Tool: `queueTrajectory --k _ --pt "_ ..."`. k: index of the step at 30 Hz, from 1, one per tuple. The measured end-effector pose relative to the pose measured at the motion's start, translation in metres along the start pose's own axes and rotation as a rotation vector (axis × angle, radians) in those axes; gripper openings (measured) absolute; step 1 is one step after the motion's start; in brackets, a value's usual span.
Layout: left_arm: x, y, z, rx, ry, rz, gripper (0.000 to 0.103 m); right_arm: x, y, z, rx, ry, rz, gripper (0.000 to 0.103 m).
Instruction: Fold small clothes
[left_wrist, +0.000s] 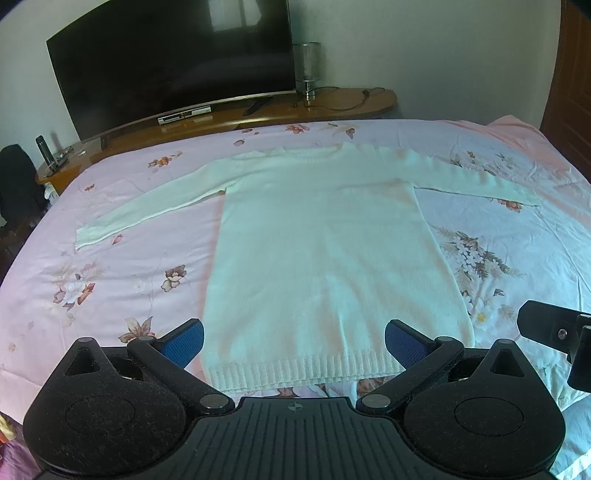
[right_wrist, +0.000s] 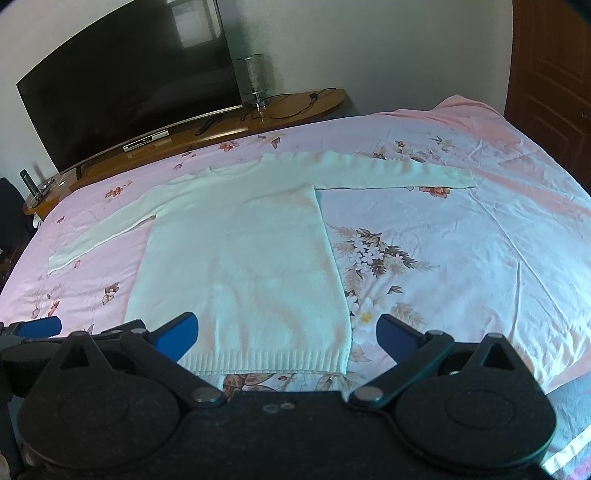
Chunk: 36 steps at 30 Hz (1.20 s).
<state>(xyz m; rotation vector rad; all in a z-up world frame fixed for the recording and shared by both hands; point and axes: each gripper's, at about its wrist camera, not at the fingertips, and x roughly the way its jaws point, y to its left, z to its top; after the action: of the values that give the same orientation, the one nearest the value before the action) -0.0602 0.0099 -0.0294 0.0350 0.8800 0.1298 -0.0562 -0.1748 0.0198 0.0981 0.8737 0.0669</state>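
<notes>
A white knit sweater (left_wrist: 317, 251) lies flat on the pink floral bedspread (left_wrist: 110, 266), both sleeves spread out sideways and the ribbed hem nearest me. My left gripper (left_wrist: 293, 341) hovers open above the hem, its blue pads (left_wrist: 184, 343) wide apart with nothing between them. The right wrist view shows the same sweater (right_wrist: 240, 258), left of centre. There my right gripper (right_wrist: 288, 334) is open too, over the hem's right corner. The left gripper's blue pad (right_wrist: 40, 326) pokes in at the left edge of that view.
A large dark TV (left_wrist: 166, 62) stands on a curved wooden stand (left_wrist: 258, 114) beyond the bed, with a glass lamp (left_wrist: 306, 70) and cables beside it. A wooden door (right_wrist: 554, 74) is at the right. The bedspread (right_wrist: 461, 258) spreads wide to the sweater's right.
</notes>
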Motion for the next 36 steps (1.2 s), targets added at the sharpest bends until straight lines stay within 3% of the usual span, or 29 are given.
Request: queueTrajectory --k 23,36 --pt "0.015 -0.006 0.012 -0.006 0.021 -0.002 0.103 0.008 -0.009 0.004 0.019 0.001 0.001 0.103" --pt "0.076 -0.017 0.058 -0.028 0.043 0.03 0.103 0.055 -0.047 0.04 0.093 -0.036 -0.021 0.103"
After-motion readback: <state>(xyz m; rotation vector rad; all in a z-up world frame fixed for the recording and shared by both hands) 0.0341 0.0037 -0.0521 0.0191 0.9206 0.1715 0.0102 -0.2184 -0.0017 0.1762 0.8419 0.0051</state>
